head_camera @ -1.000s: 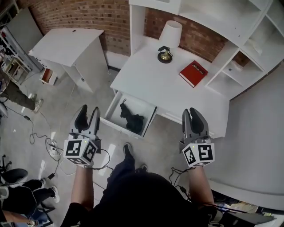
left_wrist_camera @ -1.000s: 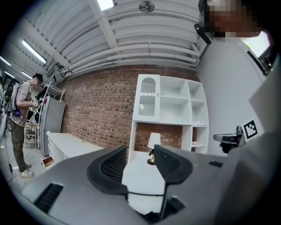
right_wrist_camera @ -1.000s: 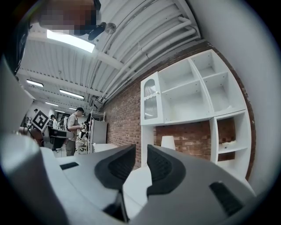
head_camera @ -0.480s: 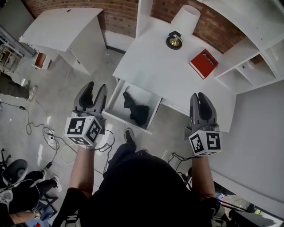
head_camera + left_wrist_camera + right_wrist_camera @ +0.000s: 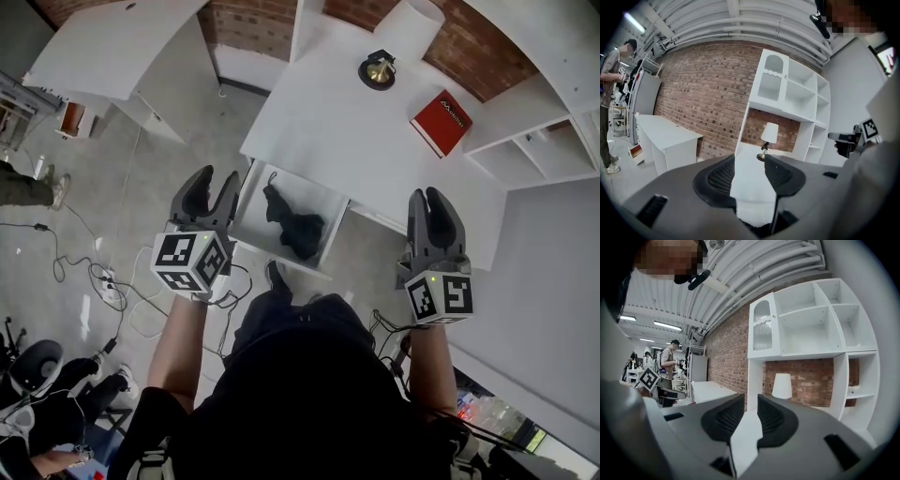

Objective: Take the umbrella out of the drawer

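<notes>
A black folded umbrella (image 5: 292, 228) lies in the open white drawer (image 5: 321, 201) under the front of the white desk (image 5: 347, 141). My left gripper (image 5: 211, 183) hovers just left of the drawer's left corner, its jaws apart and empty; in the left gripper view (image 5: 749, 171) it points along the desk top toward the lamp (image 5: 768, 138). My right gripper (image 5: 434, 199) is over the desk's front right edge, away from the drawer. Its jaws (image 5: 751, 411) are opening slightly, a narrow gap with nothing between them.
On the desk stand a lamp (image 5: 384, 67) and a red book (image 5: 441, 122). White shelving (image 5: 553, 122) rises at the right. A second white table (image 5: 103, 56) stands at the back left. Cables (image 5: 103, 281) trail on the floor; a person's legs (image 5: 28, 187) show at the left.
Both grippers have moved forward toward the desk. The left one has come close beside the drawer's left corner. The drawer and umbrella have not moved.
</notes>
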`<state>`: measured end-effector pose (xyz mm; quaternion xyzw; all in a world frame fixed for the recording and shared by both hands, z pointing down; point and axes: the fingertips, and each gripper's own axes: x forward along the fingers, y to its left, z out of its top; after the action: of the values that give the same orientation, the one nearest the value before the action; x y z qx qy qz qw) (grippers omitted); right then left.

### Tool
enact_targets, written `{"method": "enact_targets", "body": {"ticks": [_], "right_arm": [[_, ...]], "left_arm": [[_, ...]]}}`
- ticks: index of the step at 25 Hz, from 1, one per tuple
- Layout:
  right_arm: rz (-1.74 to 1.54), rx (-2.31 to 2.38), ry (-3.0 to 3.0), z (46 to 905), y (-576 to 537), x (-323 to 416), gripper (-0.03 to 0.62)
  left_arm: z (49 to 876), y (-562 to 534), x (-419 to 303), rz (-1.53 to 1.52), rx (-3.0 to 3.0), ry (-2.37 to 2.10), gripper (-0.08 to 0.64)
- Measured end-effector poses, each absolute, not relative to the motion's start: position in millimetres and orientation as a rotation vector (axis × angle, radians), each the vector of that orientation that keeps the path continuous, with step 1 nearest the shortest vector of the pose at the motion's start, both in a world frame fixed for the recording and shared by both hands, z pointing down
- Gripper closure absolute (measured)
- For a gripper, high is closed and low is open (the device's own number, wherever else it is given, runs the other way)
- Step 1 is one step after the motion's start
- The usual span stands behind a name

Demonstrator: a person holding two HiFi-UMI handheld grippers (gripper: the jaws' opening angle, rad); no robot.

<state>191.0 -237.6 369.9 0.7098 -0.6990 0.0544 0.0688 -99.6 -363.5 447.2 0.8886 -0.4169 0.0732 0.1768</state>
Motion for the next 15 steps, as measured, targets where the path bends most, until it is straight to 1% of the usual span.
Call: {"method": "enact_targets", "body": {"ticks": [4,15], "right_arm": [[0.208,2.138,-2.093,385.6,-241.0,203.5,0.509],[0.267,2.057,-2.133,420.3,-255.0,255.9,0.509]], "left_arm": [[495.3,-364.7,-78.7,0.274,2.425,-1.154,0.364],[663.8,-332.7,-9.4,0.542,2.0,-0.983,0.361]]}}
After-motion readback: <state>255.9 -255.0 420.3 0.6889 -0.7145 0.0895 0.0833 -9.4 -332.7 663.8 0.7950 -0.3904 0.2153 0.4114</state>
